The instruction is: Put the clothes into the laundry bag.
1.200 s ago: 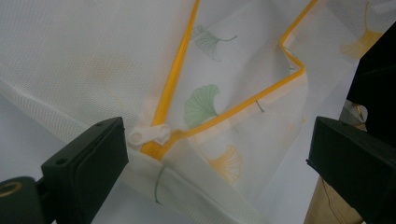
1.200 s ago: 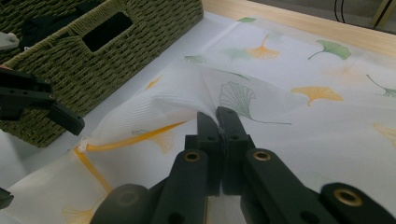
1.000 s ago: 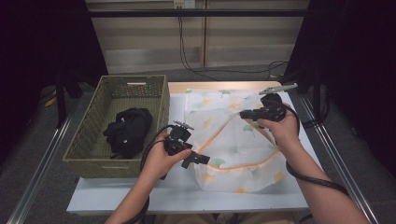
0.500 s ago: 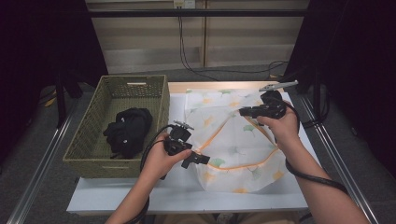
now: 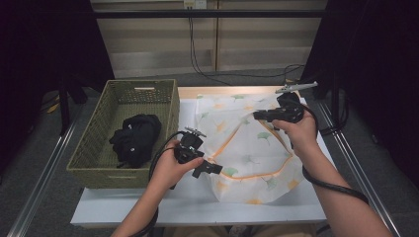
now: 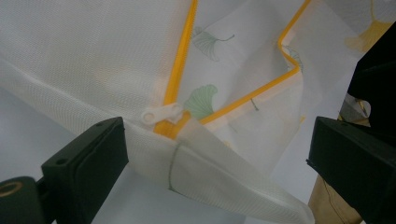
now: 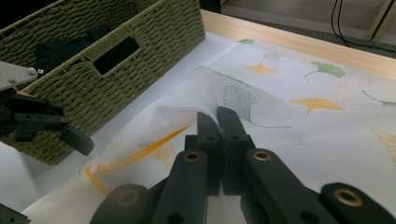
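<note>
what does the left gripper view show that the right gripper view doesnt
Left gripper view alone: the white zipper pull up close, lying on the yellow zipper at its lower end, between that gripper's open jaws.

Right gripper view alone: the woven basket with dark clothing inside, the wooden table edge, and the right gripper shut on a fold of the bag.

Both: the white mesh laundry bag with leaf prints.

Basket (image 5: 163, 106) on worktop (image 5: 163, 205) at left, garment (image 5: 136, 138) in it. Mesh bag (image 5: 249, 148) lies right of basket, just beside it. Left gripper (image 5: 210, 169) at bag's near-left corner by zipper pull (image 6: 161, 113); right gripper (image 5: 259, 116) at bag's far edge.
</note>
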{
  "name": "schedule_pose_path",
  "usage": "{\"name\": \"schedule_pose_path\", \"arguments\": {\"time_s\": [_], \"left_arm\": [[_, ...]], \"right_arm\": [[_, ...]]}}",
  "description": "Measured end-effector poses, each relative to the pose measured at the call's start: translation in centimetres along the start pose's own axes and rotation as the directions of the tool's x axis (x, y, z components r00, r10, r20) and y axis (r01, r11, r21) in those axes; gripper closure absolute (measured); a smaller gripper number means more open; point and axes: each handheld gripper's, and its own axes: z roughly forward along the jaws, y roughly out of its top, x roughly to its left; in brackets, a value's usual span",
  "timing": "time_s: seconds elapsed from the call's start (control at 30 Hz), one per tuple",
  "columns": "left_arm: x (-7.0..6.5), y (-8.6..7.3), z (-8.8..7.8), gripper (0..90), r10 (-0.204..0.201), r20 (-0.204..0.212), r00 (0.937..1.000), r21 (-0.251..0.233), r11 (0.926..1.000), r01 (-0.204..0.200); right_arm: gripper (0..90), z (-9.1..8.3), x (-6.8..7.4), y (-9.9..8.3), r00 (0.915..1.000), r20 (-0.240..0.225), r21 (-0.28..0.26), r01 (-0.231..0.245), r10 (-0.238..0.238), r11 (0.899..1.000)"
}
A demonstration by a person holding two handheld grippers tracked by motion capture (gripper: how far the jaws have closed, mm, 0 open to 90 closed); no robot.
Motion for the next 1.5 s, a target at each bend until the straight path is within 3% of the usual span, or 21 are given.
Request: {"name": "schedule_pose_path", "arguments": {"time_s": [0.03,0.07,0.13,0.27,0.37,1.0,1.2,1.23,1.27,1.37,1.4,1.43,1.5], "left_arm": [[-0.1,0.0,0.0,4.4,-0.016,0.004,0.9999,-0.013,0.9998,0.016],[0.0,0.1,-0.2,4.5,0.009,-0.004,1.0,0.001,1.0,-0.009],[-0.2,0.2,-0.3,4.4,-0.008,0.008,0.9999,-0.021,0.9998,0.008],[-0.2,0.5,-0.7,4.3,0.024,-0.01,0.9997,0.007,0.9997,-0.023],[-0.2,0.8,-1.0,4.3,0.013,-0.001,0.9999,-0.006,0.9999,-0.013],[0.2,3.5,-4.7,4.1,0.04,-0.035,0.9986,-0.014,0.9991,-0.041],[0.7,3.9,-6.0,4.3,0.022,-0.054,0.9983,-0.029,0.9993,-0.024],[1.0,4.0,-6.4,4.3,0.039,-0.051,0.9979,-0.019,0.999,-0.04],[0.9,4.0,-6.4,4.2,0.006,-0.053,0.9986,-0.049,0.9987,-0.009],[1.4,4.0,-7.1,4.2,0.015,-0.069,0.9975,-0.034,0.9993,-0.017],[1.3,4.0,-7.1,4.3,-0.016,-0.07,0.9975,-0.056,0.9984,0.012],[1.6,4.0,-7.6,4.2,0.012,-0.077,0.9969,-0.036,0.9992,-0.015],[1.8,3.9,-8.0,4.2,0.006,-0.081,0.9967,-0.045,0.9989,-0.01]], "right_arm": [[90.0,0.0,0.0,0.0,1.0,-0.001,0.001,-0.001,0.001,1.0],[90.0,0.0,0.1,0.1,1.0,0.001,0.003,0.003,-0.003,1.0],[90.0,0.0,0.1,0.1,1.0,0.001,0.004,0.007,-0.007,1.0],[90.0,0.0,0.2,0.1,1.0,0.002,0.005,0.004,-0.004,1.0],[89.9,0.0,0.1,0.1,1.0,0.005,0.009,0.003,-0.003,1.0],[90.0,-0.1,0.0,0.0,1.0,0.002,0.003,-0.002,0.002,1.0],[90.0,-0.1,-0.1,-0.2,1.0,0.003,0.007,0.001,-0.001,1.0],[90.0,-0.1,-0.1,-0.2,1.0,0.003,0.006,0.0,0.0,1.0],[90.0,-0.1,-0.1,-0.2,1.0,0.003,0.006,-0.002,0.002,1.0],[90.0,0.0,-0.1,-0.2,1.0,0.002,0.008,0.001,-0.001,1.0],[90.0,0.0,-0.1,-0.2,1.0,0.002,0.008,0.001,-0.001,1.0],[90.0,0.0,0.0,-0.2,1.0,0.002,0.008,0.002,-0.002,1.0],[90.0,-0.1,-0.1,-0.2,1.0,0.002,0.008,0.002,-0.002,1.0]]}}
